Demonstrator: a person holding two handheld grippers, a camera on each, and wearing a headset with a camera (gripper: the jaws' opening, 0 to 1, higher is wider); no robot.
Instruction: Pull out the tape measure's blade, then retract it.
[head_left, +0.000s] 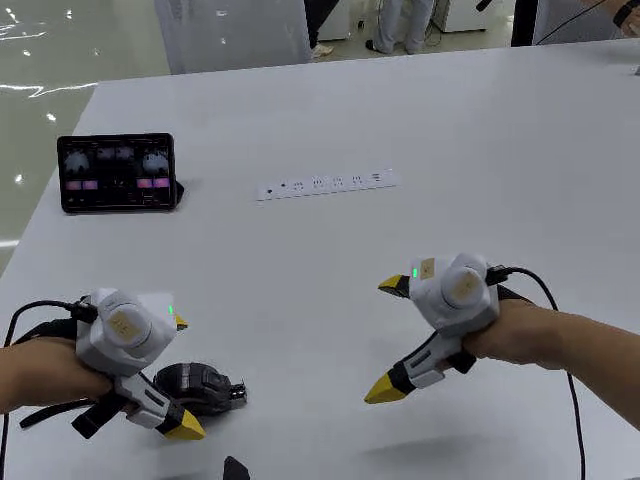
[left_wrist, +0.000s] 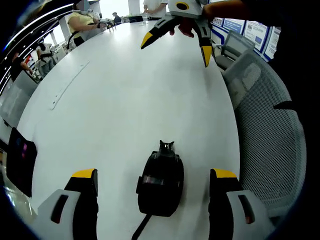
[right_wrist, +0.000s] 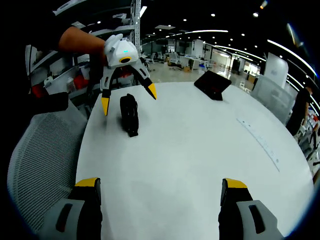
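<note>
The tape measure (head_left: 195, 388) lay on the smooth white table (head_left: 400, 130) near its front edge, a rounded case of glossy black plastic with only a small metal tab showing at its mouth and a thin strap trailing from the other end. The left gripper (head_left: 183, 376), white-bodied with yellow wedge tips, stood with its jaws spread wide on either side of the case, not pinching it. The right gripper (head_left: 387, 338) hung well apart over bare tabletop, jaws likewise parted and empty. Farther back sat a dark tablet (head_left: 117, 172) and a flat white power strip (head_left: 327, 184).
</note>
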